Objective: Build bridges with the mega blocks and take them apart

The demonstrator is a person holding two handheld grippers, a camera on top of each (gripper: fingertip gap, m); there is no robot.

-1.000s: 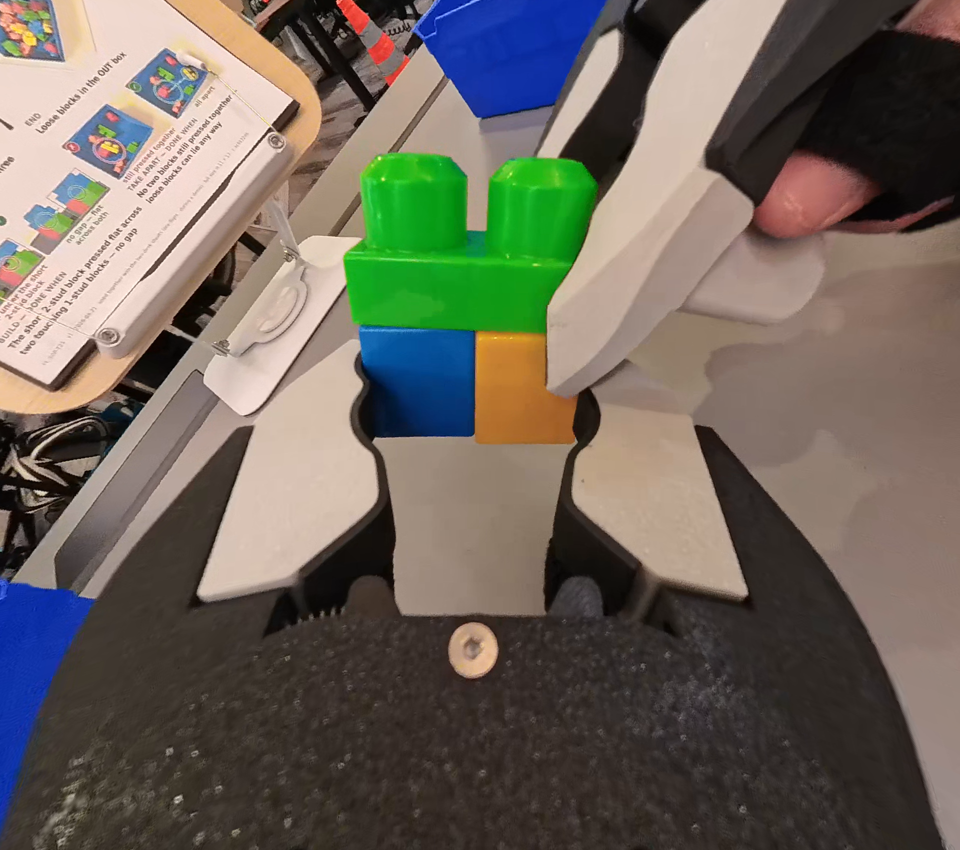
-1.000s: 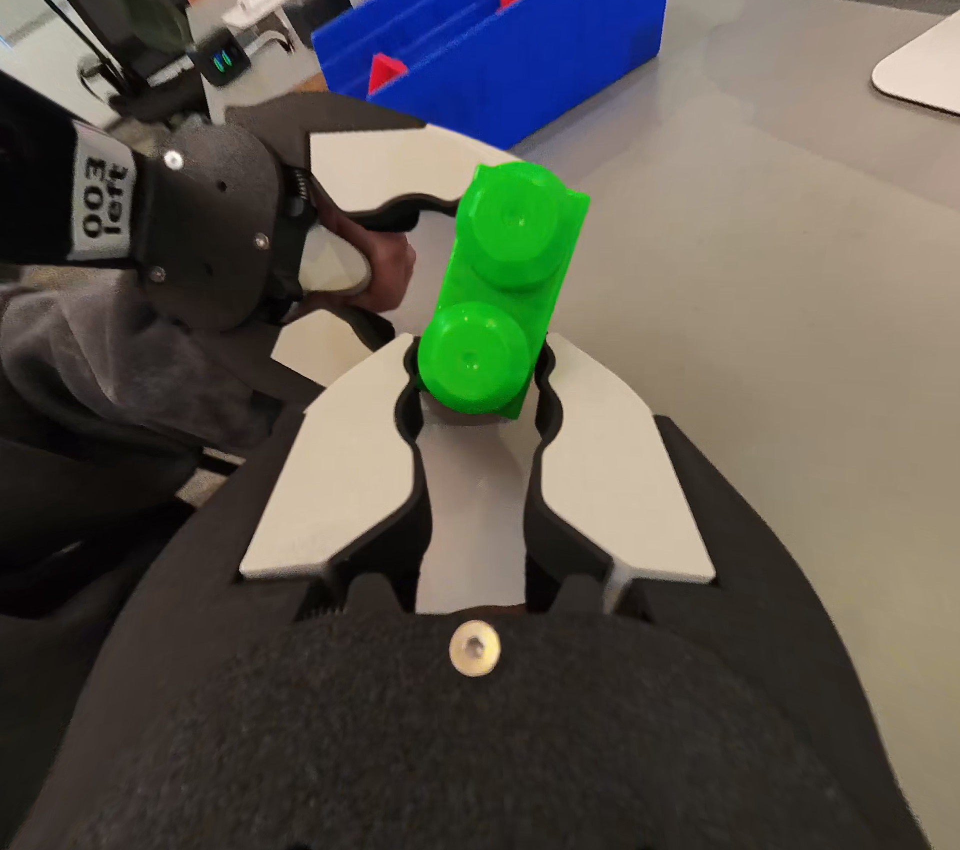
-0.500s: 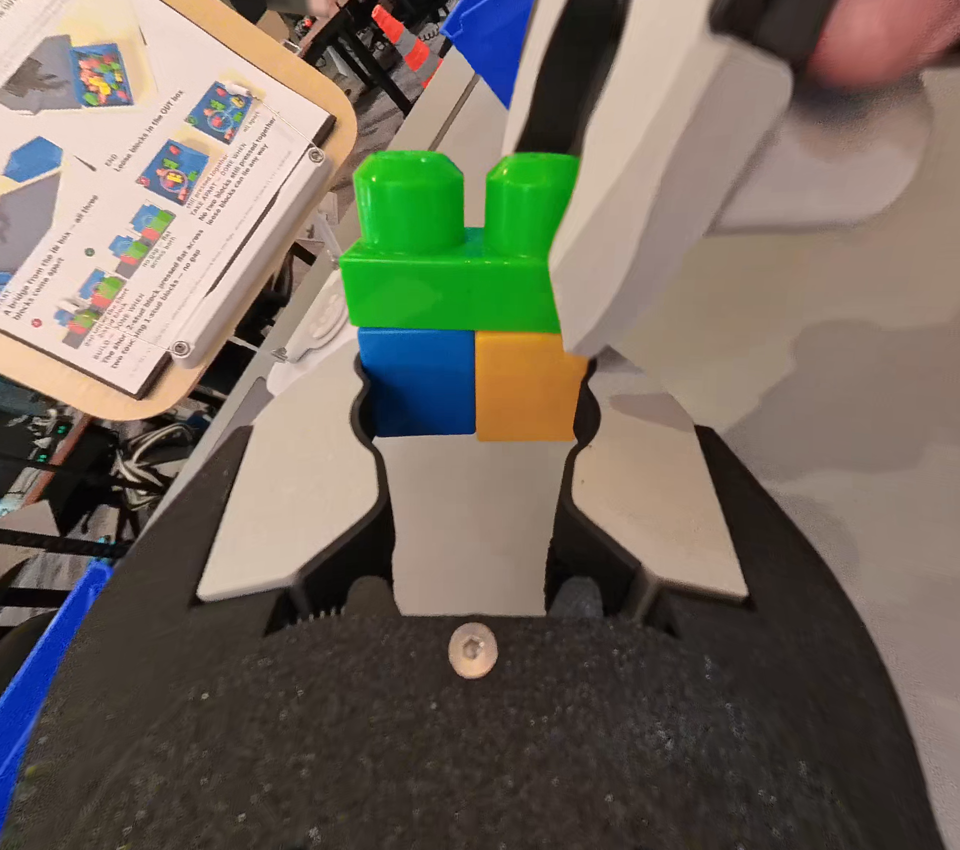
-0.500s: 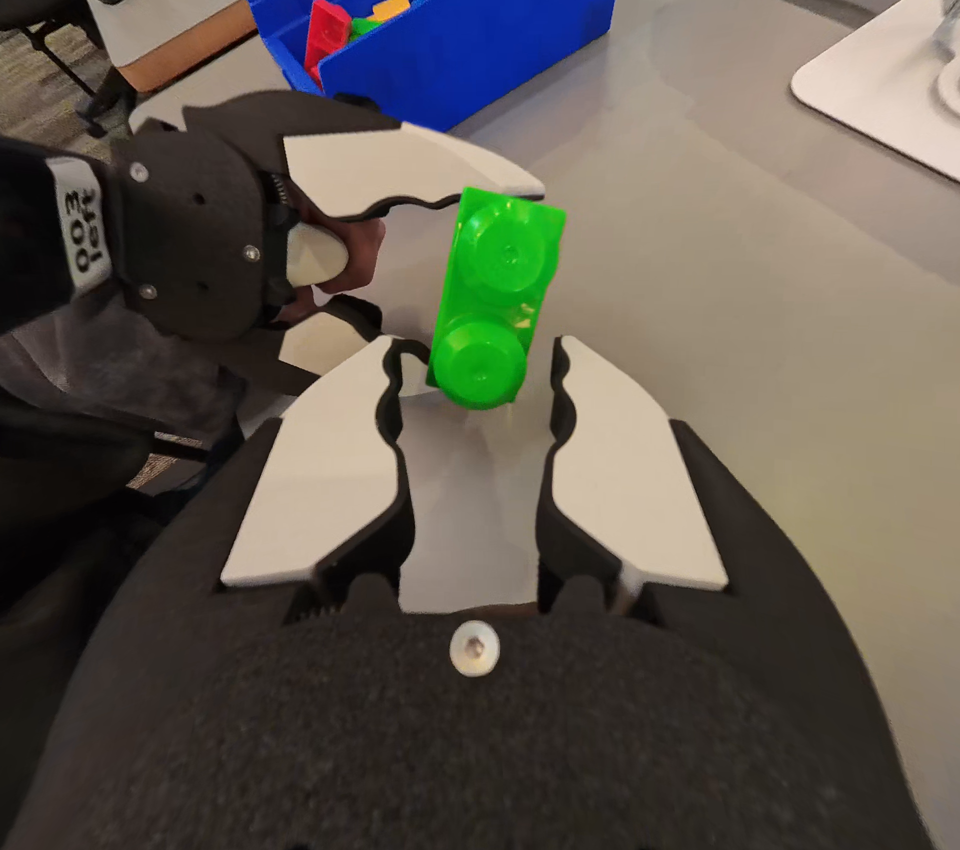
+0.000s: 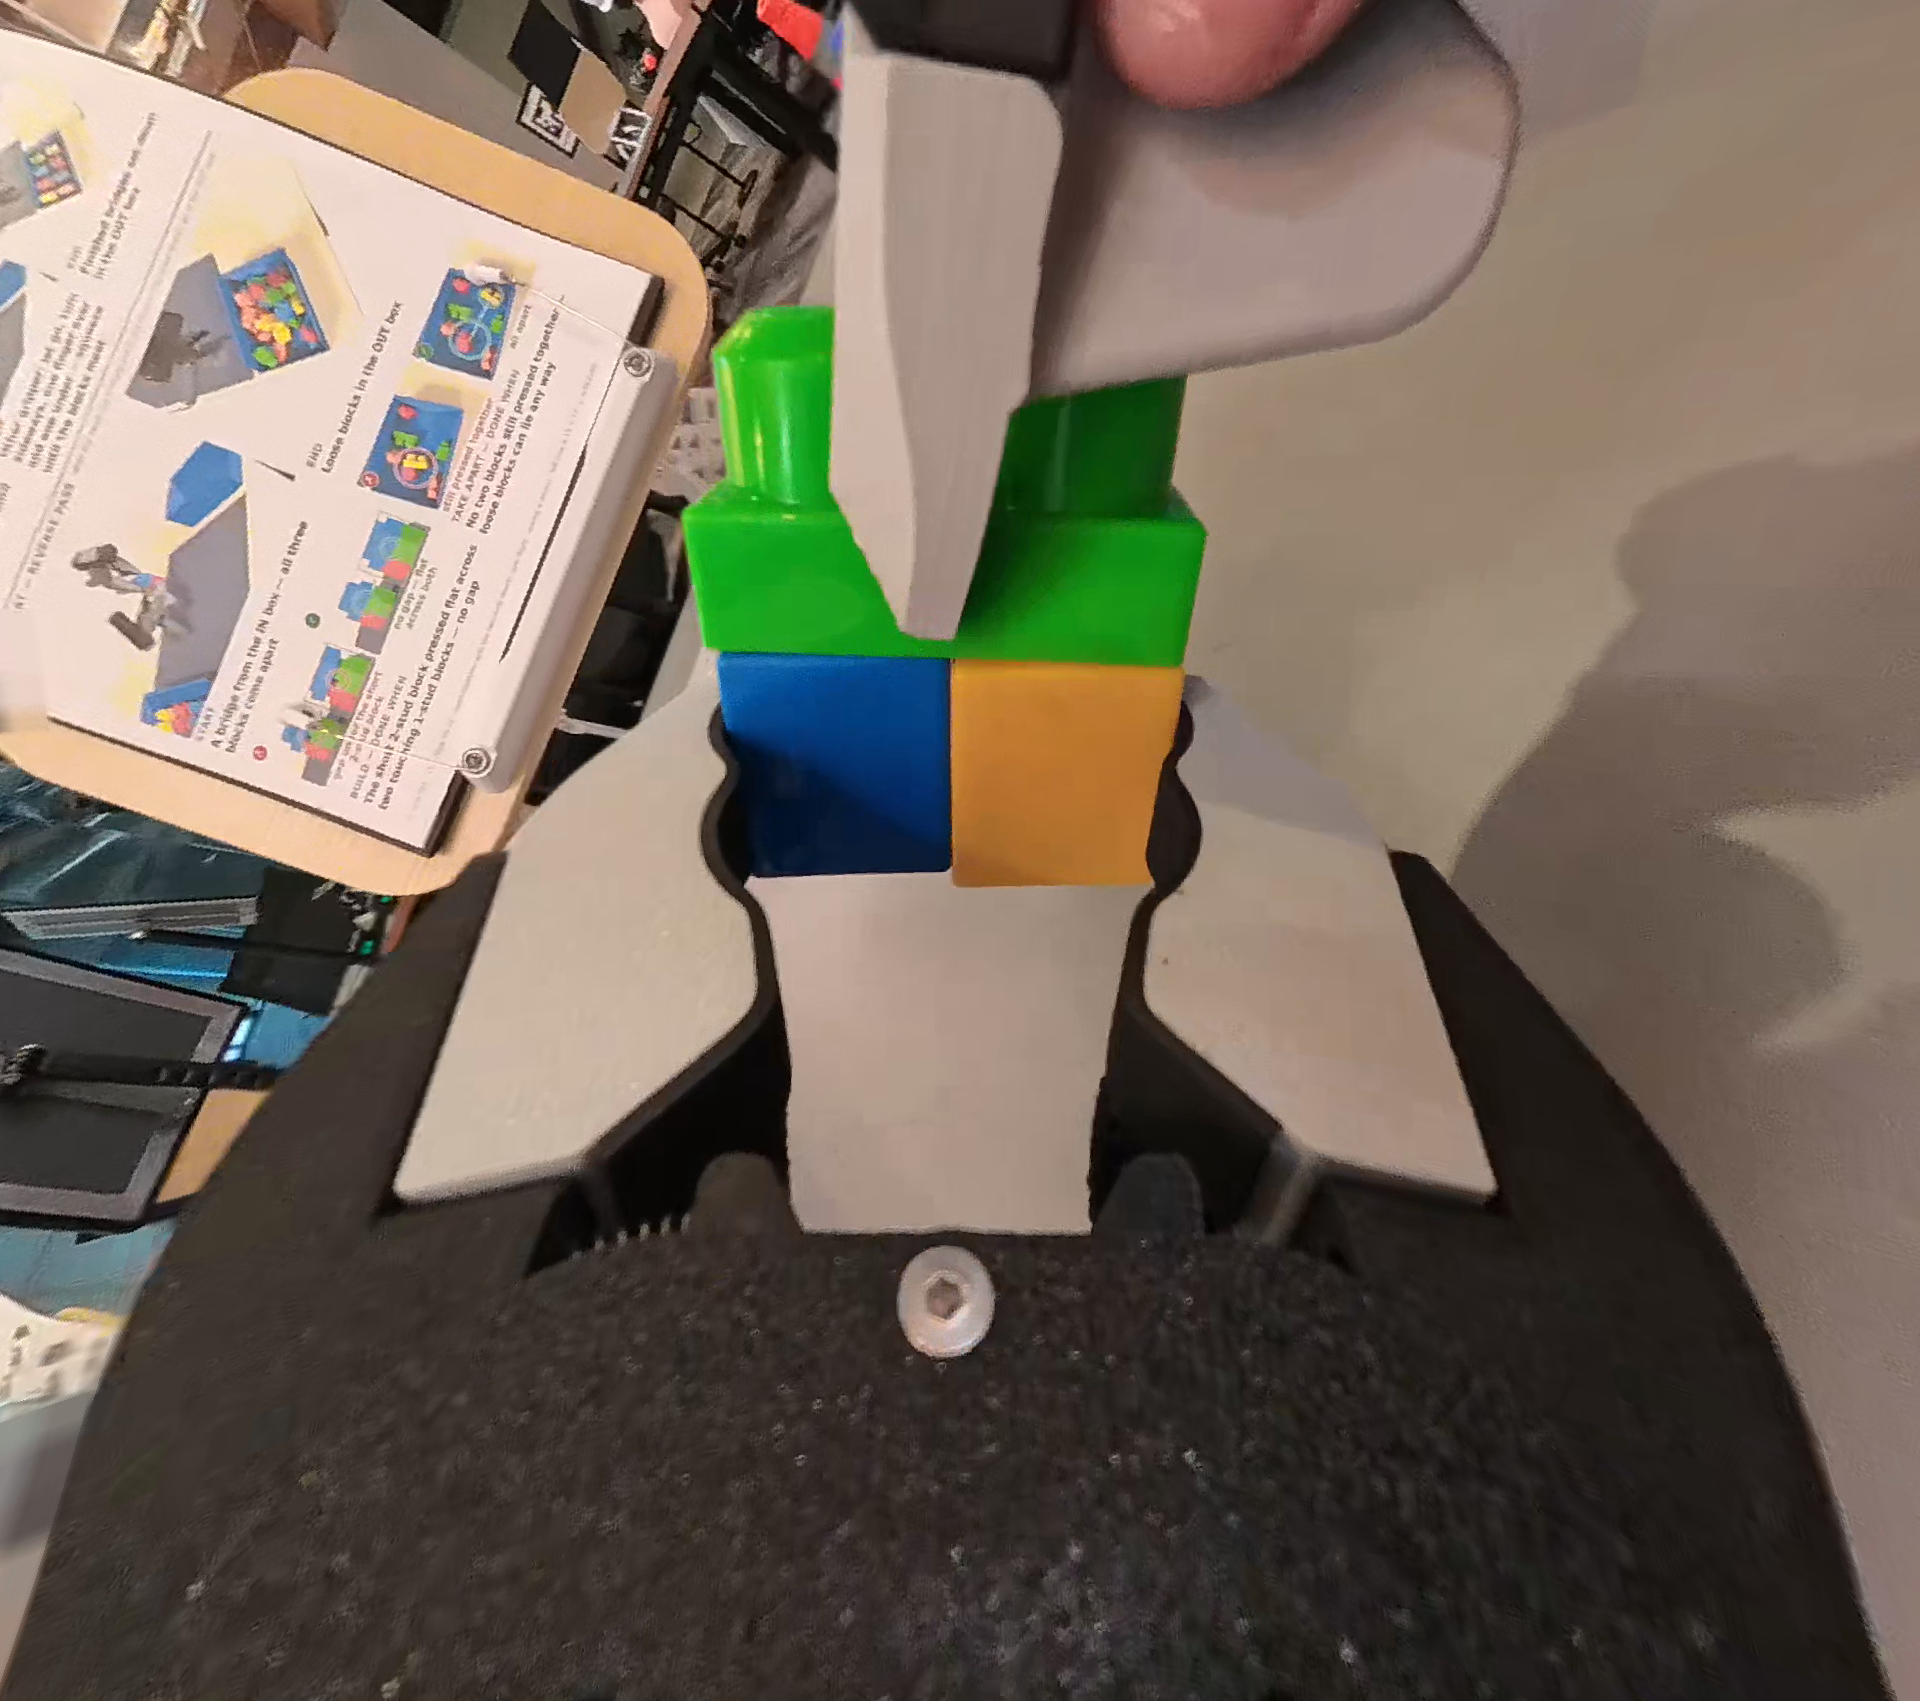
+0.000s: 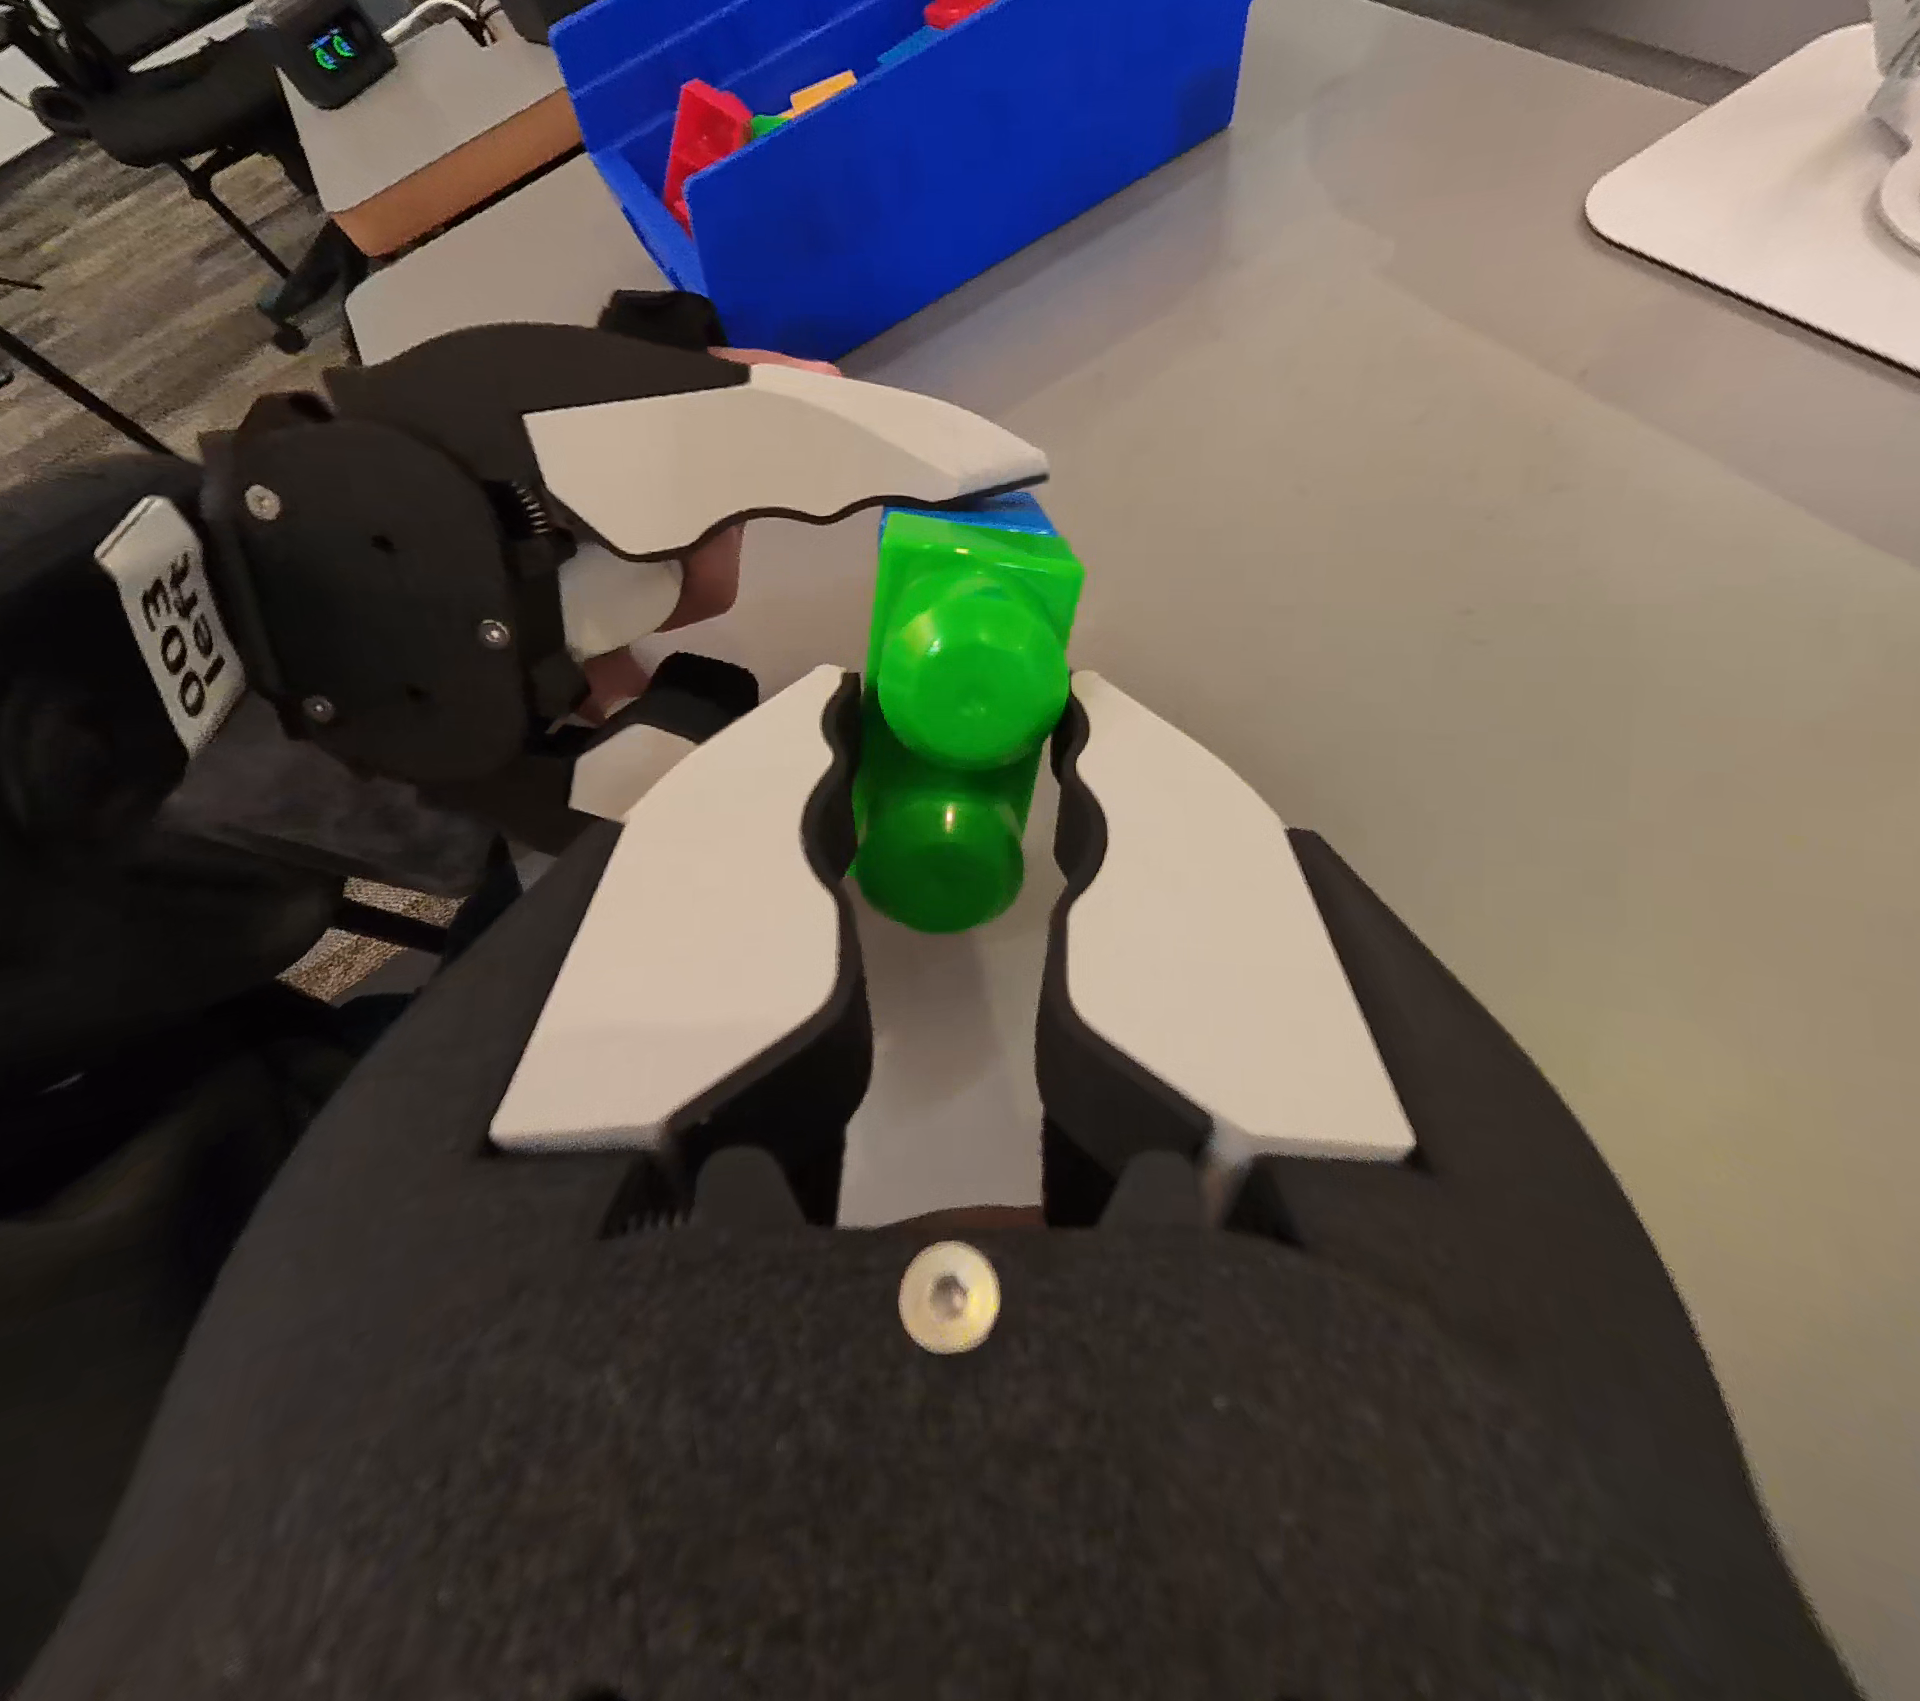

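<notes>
1. Left gripper [image 5: 951, 778] closed on blue block [image 5: 831, 763] and yellow block [image 5: 1055, 768], side by side above grey table [image 6: 1455, 560].
2. Right gripper [image 6: 956, 716] clamps green two-stud block [image 6: 966, 706] capping both.

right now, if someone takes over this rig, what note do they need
Left gripper: shut on the blue block and yellow block, side by side.
Right gripper: fingers astride the green two-stud block; full grip cannot be confirmed.
The green block sits pressed across both lower blocks, so the bridge is in one piece, near the grey table.
Blue bin behind holds loose blocks.
Left: probably pull the green block off, then split the lower pair.
</notes>
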